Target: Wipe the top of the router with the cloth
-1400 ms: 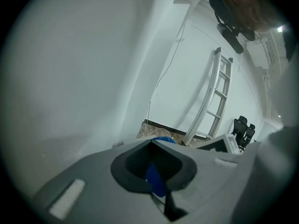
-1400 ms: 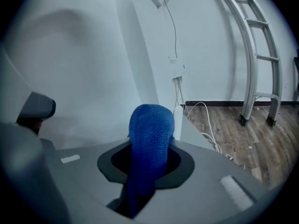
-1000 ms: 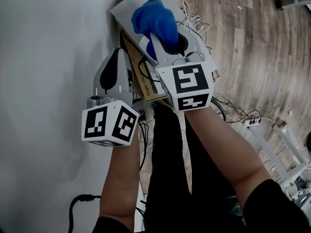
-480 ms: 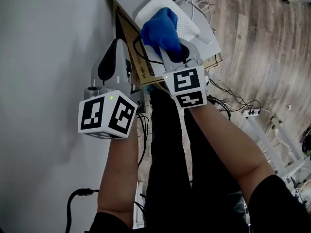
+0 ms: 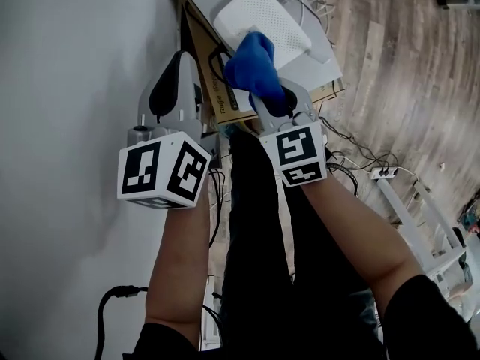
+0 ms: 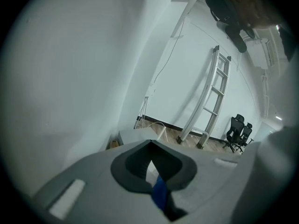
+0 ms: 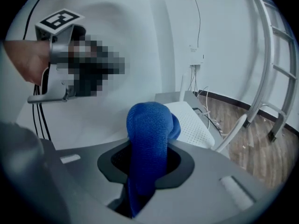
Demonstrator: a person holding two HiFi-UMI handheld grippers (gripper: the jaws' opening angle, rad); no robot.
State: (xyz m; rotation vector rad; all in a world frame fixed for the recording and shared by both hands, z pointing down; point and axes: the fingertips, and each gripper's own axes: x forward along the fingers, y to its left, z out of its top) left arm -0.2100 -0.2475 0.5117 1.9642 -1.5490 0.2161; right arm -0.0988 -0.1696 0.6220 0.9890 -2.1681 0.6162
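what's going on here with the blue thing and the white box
A person holds a gripper in each hand. The right gripper has its jaws shut on a blue cloth, bunched at the near edge of the white router; whether the cloth actually touches it cannot be told. The left gripper hangs beside the wall, jaws together, taking no part in the wiping.

From where I stand there are two grippers, a left gripper [image 5: 179,60] and a right gripper [image 5: 267,96], one blue cloth [image 5: 251,60], one white router [image 5: 264,12], one ladder [image 6: 211,94] and two office chairs [image 6: 237,130].
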